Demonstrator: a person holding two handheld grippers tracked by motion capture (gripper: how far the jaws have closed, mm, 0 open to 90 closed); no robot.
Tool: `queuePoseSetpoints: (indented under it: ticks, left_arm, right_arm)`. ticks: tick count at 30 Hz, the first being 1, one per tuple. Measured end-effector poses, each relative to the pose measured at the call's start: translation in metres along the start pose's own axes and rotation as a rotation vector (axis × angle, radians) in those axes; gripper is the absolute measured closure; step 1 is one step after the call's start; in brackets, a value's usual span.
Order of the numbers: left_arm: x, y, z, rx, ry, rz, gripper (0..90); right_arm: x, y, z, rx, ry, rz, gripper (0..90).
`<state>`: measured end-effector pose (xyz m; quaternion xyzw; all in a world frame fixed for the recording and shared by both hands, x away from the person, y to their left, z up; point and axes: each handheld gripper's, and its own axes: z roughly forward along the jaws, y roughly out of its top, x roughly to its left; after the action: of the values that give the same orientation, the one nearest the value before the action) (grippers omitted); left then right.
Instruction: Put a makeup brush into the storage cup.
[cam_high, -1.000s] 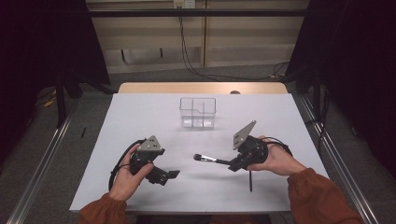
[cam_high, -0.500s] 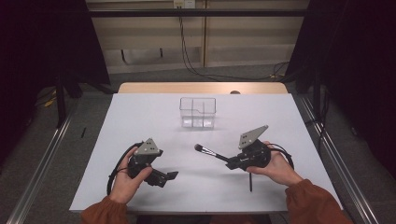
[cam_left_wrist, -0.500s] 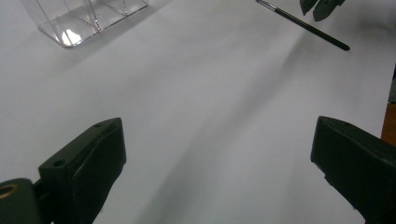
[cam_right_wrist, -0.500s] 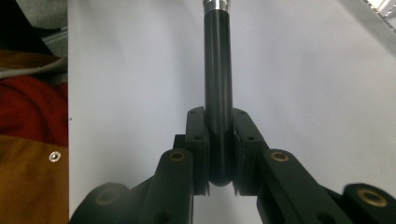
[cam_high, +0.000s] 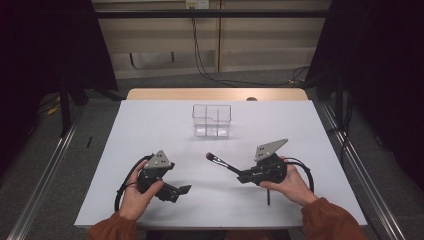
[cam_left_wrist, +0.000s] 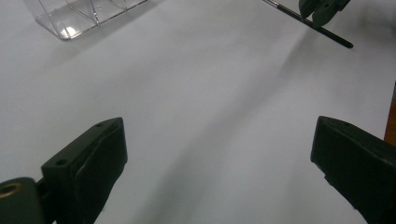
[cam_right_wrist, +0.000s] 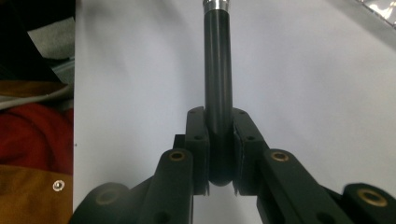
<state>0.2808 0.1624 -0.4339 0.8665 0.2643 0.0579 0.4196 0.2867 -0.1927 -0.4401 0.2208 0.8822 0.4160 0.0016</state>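
Makeup brush (cam_right_wrist: 218, 70) handle end clamped between right gripper (cam_right_wrist: 219, 140) jaws, bristles pointing away

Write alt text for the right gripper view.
The right gripper clamps the butt end of a black makeup brush handle, which runs straight up to a silver ferrule at the top edge. Below lies the white table.

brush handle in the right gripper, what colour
Black, with a silver band above it; the brush handle shows best in the right gripper view.
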Motion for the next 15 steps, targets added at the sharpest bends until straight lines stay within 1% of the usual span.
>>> queuePoseSetpoints:
  ticks: [1, 3, 5, 6, 9, 12, 15]
  left_arm:
    - [0.0001, -0.0001, -0.0001, 0.001, 0.0, 0.0, 3.8]
    - [0.0001, -0.0002, -0.0001, -0.004, 0.001, -0.003, 3.8]
    - [0.0003, -0.0002, -0.0002, -0.007, 0.0, -0.005, 3.8]
    - [0.0004, -0.0002, -0.0003, -0.008, 0.001, -0.004, 3.7]
    - [0.0001, -0.0001, 0.0, -0.006, 0.002, -0.002, 3.7]
    - [-0.0002, -0.0001, 0.0005, -0.006, 0.0, 0.0, 3.7]
    - [-0.0002, 0.0, 0.0009, -0.009, 0.0, -0.001, 3.7]
  right_arm:
    - [0.0003, -0.0003, 0.0006, -0.014, -0.004, 0.002, 79.9]
    - [0.0011, -0.0016, 0.0026, -0.028, 0.003, 0.008, 79.9]
    - [0.0021, -0.0038, 0.0057, -0.032, -0.008, 0.01, 79.9]
    - [0.0024, -0.0049, 0.0073, -0.033, -0.004, 0.008, 79.9]
    - [0.0038, -0.0058, 0.0097, -0.047, -0.014, 0.005, 79.9]
    - [0.0057, -0.0045, 0.0084, -0.078, -0.025, -0.009, 79.9]
    - [0.0064, -0.0044, 0.0058, -0.125, -0.032, 0.001, 79.9]
